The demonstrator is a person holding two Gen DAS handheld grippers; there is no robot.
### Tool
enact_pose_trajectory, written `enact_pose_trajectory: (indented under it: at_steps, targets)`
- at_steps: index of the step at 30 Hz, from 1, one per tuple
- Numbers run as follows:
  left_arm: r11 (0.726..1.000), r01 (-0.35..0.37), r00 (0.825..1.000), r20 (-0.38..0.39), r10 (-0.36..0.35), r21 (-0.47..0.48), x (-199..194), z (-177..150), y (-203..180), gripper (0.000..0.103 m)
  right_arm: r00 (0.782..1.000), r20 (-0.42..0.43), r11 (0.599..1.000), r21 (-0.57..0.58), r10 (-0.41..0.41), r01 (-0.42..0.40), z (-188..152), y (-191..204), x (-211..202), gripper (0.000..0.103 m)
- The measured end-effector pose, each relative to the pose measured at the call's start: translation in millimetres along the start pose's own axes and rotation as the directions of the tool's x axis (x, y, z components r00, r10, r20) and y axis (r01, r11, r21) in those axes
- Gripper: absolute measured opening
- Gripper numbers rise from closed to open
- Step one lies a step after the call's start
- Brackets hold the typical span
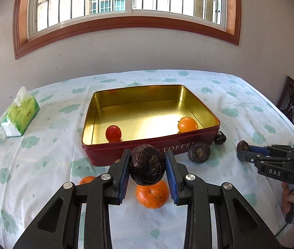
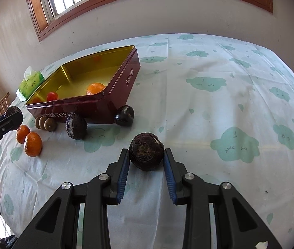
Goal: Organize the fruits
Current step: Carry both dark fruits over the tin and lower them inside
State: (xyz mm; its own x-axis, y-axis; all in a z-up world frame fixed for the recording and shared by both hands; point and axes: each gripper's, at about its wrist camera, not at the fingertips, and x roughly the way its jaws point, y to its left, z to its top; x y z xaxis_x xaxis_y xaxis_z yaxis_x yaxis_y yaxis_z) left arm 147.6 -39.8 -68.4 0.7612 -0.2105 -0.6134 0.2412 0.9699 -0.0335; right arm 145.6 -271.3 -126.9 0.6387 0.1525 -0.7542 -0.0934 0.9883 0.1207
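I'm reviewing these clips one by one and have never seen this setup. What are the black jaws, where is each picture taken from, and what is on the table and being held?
There is no robot here. A person holds two hand-operated grippers, each with a camera looking forward along its jaws.

The left camera shows the left gripper shut on a wrinkled dark fruit, apparently lifted above an orange. The right camera shows the right gripper with its jaws around a second wrinkled dark fruit, which seems to rest on the tablecloth.

On the cloth stands a red tin with a gold inside, holding a red tomato-like fruit and an orange fruit. Beside the tin lie more dark fruits, oranges and three small brown fruits. A tissue pack sits at the far left.
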Motion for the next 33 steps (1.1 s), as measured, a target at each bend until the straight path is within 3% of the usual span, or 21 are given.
enact_pose_trajectory:
  at_steps: [5, 9, 17, 33]
  targets:
    - [0.999, -0.040, 0.999, 0.014, 0.040, -0.026, -9, -3, 11, 0.033, 0.998, 0.033, 0.997, -0.047, -0.060, 0.062, -1, 11, -6, 0.030]
    - [0.997, -0.058, 0.998, 0.036, 0.060, -0.053, -20, -1, 17, 0.033, 0.991, 0.129, 0.999, -0.029, -0.021, 0.025, 1, 32, -35, 0.030]
    - [0.995, -0.075, 0.994, 0.071, 0.080, -0.065, -35, 6, 19, 0.033, 0.959, 0.282, 0.998, -0.057, 0.034, -0.018, 11, 81, -80, 0.030]
    - [0.993, -0.077, 0.991, 0.105, 0.086, -0.085, -51, 12, 25, 0.034, 0.945, 0.324, 0.998, -0.051, 0.053, -0.039, 8, 99, -102, 0.030]
